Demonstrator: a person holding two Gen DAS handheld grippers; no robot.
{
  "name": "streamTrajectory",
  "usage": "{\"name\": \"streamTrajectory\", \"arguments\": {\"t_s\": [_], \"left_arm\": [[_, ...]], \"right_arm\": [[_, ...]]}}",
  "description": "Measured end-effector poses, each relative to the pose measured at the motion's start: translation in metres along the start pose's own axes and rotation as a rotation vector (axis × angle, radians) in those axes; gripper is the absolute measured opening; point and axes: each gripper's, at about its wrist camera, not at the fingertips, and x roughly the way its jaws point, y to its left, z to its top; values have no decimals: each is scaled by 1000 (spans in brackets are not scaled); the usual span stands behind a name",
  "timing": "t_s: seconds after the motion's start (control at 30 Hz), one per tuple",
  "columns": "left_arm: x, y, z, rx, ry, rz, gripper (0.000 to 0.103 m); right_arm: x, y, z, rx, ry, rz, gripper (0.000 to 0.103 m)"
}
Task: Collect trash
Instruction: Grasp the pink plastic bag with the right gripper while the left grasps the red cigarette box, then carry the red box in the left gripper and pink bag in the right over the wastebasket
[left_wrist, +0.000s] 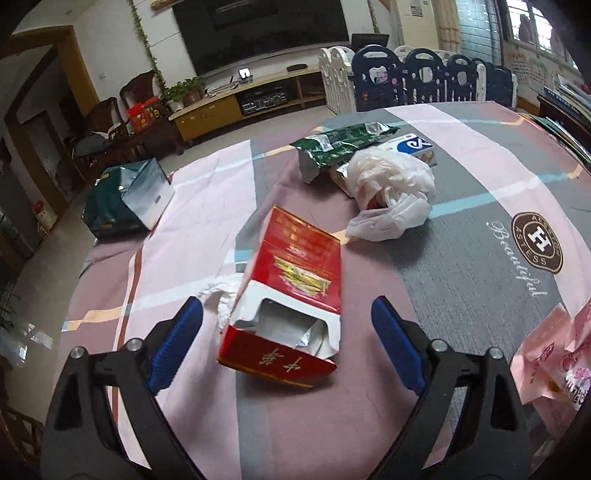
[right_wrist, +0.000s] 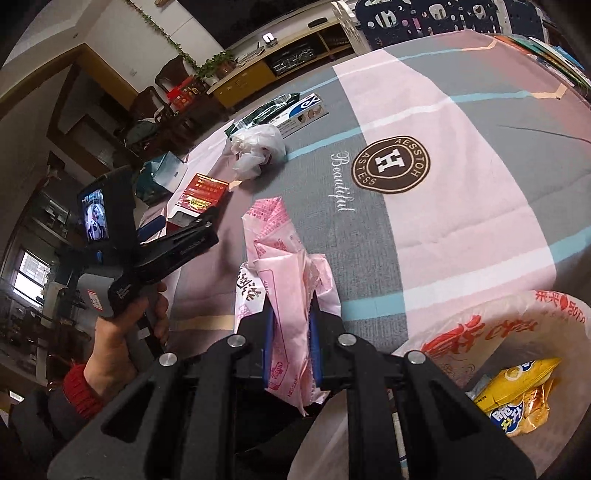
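Trash is what we gather here, and we start at our fingers. Our right gripper is clamped tight on a pink wrapper, whose crumpled length sticks out past the blue pads toward the far side of the table. Our left gripper stands wide apart, its pads on either side of a torn red carton without touching it; nothing is held there yet. The carton lies flat on the tablecloth with its ripped end nearest us, and a crumpled tissue touches its left side.

Farther out, near the far edge, we see a white plastic bag bunched up, a green foil packet just behind it, and a blue and white box to the right of that packet. A dark green paper bag stands well apart at the far left, off the table.

Near right, a plastic carrier bag with red print lies open, and one yellow snack packet is already inside it.

We judge the task as barely begun: one piece bagged, one piece in our right grip close to the bag, and one about to be taken by the left.

Our count: one pink wrapper, one red carton, one tissue, one white bag, one green packet, one box, one yellow packet, one carrier bag. Five loose pieces remain on the cloth, if the box counts as trash.
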Motion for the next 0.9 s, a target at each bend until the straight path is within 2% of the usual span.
{"name": "streamTrajectory", "arguments": {"t_s": [0.07, 0.13, 0.27, 0.4, 0.57, 0.63, 0.73, 0.8, 0.9], "left_arm": [[8, 1, -1, 3, 45, -24, 67], [8, 7, -3, -19, 37, -29, 61], [-5, 34, -8, -164, 2, -132, 59], [-31, 74, -27, -422, -34, -372, 59], [-41, 71, -53, -499, 30, -479, 60], [-39, 63, -55, -484, 72, -453, 61], [-36, 58, -54, -464, 91, -429, 63], [-34, 56, -53, -453, 98, -403, 72], [-33, 52, -53, -430, 107, -378, 76]], "right_arm": [[0, 3, -1, -4, 2, 2, 17], [0, 6, -2, -9, 3, -2, 17], [-1, 6, -1, 0, -1, -12, 17], [-5, 6, 1, 3, -27, -47, 17], [1, 7, 11, 2, -51, -113, 17], [4, 8, 15, -10, -59, -146, 18], [9, 6, 19, -9, -58, -209, 33], [8, 4, 19, -11, -61, -233, 48], [8, 1, 17, -17, -65, -276, 54]]}}
